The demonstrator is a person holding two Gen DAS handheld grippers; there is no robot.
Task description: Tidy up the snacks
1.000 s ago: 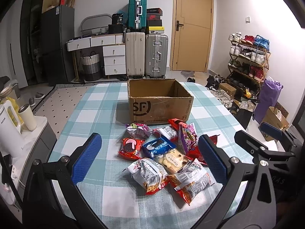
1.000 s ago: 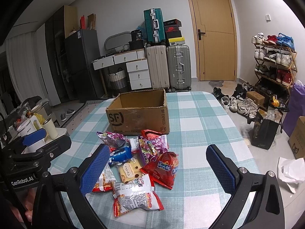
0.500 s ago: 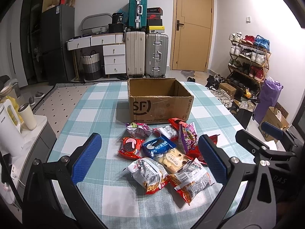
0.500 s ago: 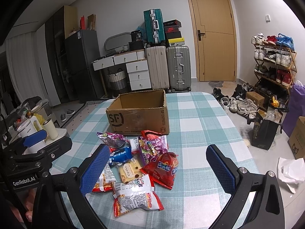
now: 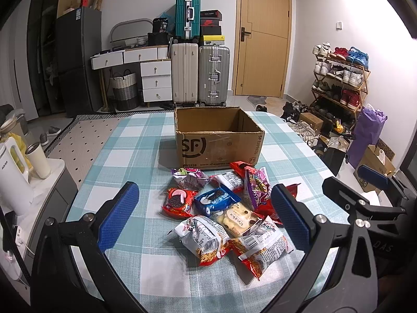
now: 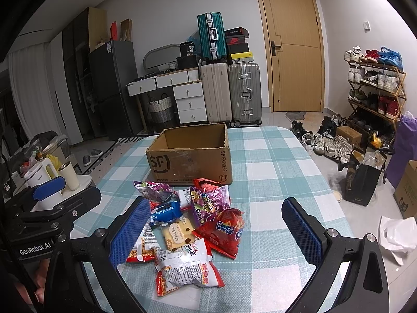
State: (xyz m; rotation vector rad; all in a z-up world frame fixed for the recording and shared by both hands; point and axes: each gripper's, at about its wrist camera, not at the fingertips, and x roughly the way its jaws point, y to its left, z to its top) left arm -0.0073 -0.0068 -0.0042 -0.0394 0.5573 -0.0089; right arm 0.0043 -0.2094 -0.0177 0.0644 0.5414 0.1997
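Nothing moved, seemingly; snacks (image 5: 224, 208) lie between parted jaws.

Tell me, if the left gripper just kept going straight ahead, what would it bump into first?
Probably the snack pile: the left gripper is open above the table, aimed at the blue cookie pack. Depth is uncertain.

The table (image 5: 125, 156) is covered with a teal-and-white checked cloth. An open cardboard box (image 5: 219, 140), marked SF Express, stands on it toward the far edge, upright. Snack packets (image 5: 224, 208) lie in a loose heap on the cloth just in front of the box, nearer the near edge. The heap includes a blue Oreo packet (image 5: 215, 200), a red Oreo packet (image 5: 178, 202), a purple packet (image 5: 189, 178), a pale biscuit packet (image 5: 238, 220) and two white-and-red packets (image 5: 202, 237), several overlapping.
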